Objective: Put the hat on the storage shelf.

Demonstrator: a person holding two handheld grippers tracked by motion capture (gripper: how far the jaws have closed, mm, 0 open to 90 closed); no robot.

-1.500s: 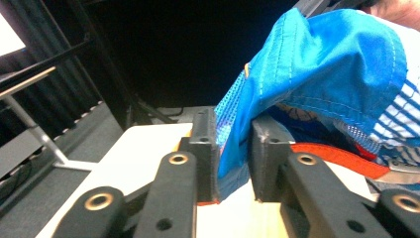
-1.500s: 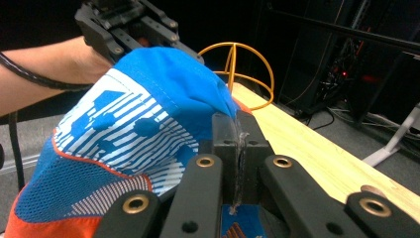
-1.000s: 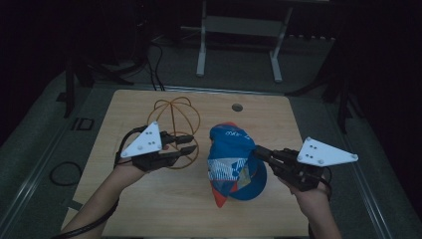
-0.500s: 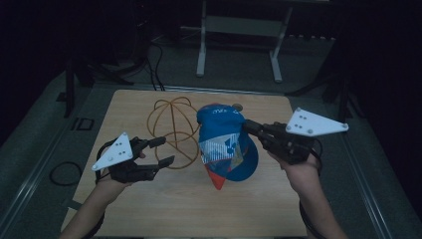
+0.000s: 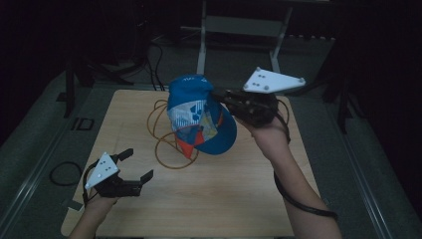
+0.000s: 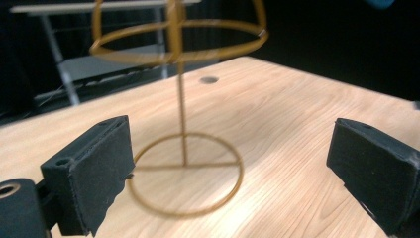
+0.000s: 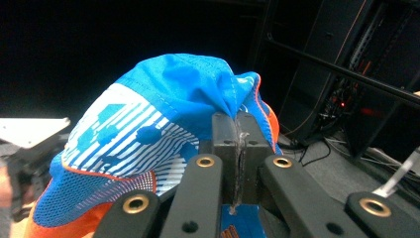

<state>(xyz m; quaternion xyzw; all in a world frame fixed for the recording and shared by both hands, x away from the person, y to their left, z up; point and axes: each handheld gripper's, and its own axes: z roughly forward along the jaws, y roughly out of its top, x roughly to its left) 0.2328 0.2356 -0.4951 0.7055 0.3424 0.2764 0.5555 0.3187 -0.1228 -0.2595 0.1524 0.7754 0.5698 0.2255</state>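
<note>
Right hand-held gripper [image 5: 221,95] pinches blue cap [image 5: 199,117], apparently above wire stand [image 5: 166,134].

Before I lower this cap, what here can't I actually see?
- Top of the wire stand: cut off by the upper edge in the left gripper view; in the high view the cap covers it.
- Fabric pinched in the right gripper: hidden between shut jaws.
- Cap's print: too small in the high view.
</note>
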